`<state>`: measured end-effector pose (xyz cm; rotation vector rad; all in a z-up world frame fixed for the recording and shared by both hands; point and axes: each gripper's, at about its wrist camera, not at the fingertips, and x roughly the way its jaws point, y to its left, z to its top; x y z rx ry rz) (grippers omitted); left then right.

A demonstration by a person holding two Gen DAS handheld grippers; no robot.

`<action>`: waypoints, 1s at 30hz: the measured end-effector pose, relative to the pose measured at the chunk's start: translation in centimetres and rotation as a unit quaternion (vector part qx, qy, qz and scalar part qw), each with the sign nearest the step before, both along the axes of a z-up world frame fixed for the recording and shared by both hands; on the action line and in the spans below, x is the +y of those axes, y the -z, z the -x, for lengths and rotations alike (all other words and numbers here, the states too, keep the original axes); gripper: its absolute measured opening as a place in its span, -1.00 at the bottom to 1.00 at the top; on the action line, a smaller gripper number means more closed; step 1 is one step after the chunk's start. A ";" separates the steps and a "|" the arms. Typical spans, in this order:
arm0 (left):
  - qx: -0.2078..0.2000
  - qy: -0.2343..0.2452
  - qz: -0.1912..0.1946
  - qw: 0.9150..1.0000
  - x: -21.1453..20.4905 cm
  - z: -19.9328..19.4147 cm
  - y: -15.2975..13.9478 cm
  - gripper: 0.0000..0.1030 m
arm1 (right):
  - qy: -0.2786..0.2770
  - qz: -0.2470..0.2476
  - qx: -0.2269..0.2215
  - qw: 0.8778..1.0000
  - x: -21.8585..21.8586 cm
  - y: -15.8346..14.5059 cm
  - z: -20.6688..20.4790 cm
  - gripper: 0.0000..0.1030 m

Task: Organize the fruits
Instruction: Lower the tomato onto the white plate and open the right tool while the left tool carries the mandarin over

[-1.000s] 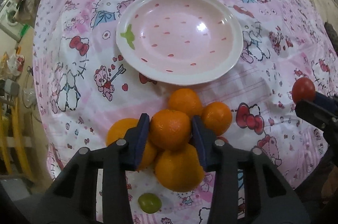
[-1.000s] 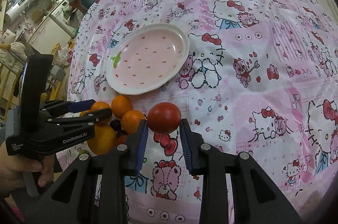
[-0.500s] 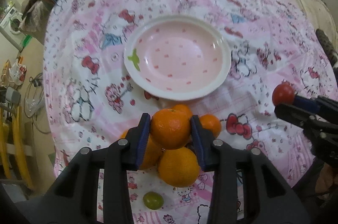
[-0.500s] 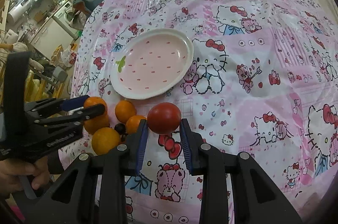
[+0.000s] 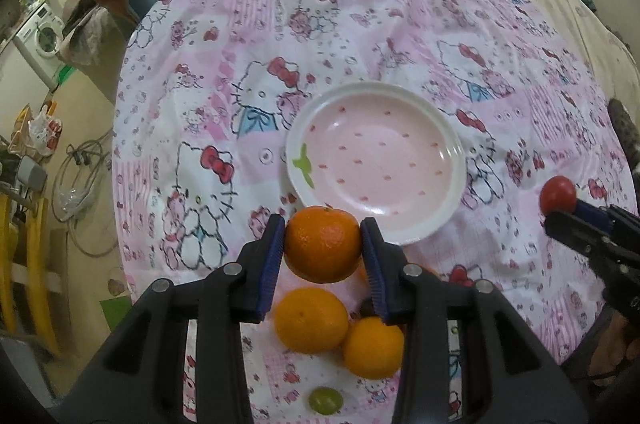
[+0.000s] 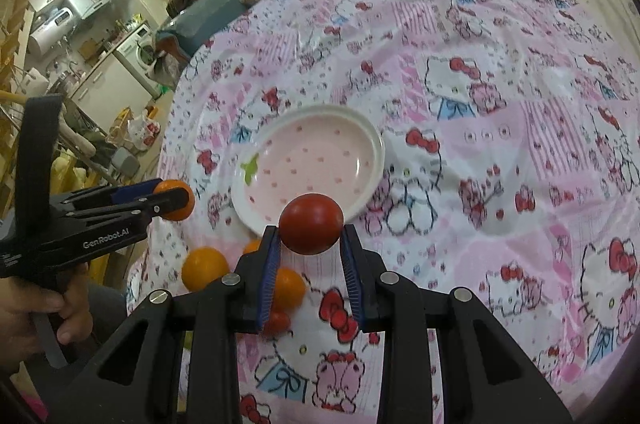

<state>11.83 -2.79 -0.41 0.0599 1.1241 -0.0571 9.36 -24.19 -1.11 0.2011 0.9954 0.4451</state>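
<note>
Pink plate (image 5: 376, 164) sits bare; left gripper (image 5: 323, 256) clamps an orange (image 5: 323, 244) at its near rim, right gripper (image 6: 310, 248) clamps a tomato (image 6: 311, 224) beside it.

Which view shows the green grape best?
The left wrist view: the green grape lies in plain sight on the tablecloth, below the loose oranges, between the left gripper's arms. The right wrist view shows no grape; its own gripper body covers that area.
</note>
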 end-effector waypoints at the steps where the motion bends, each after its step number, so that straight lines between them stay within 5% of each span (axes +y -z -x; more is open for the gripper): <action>1: 0.000 -0.001 -0.001 1.000 0.2 -0.4 0.0 -0.33 | -0.002 0.001 -0.005 1.000 0.1 -0.2 -0.5 -0.38; 13: -0.012 0.009 -0.008 1.000 0.2 -5.5 1.1 -0.33 | -0.006 0.007 -0.020 1.000 0.4 0.1 -5.7 -0.38; 30: -0.005 0.003 0.020 1.000 1.1 -10.4 6.1 -0.33 | -0.033 0.041 0.037 0.998 2.7 6.8 -12.9 -0.37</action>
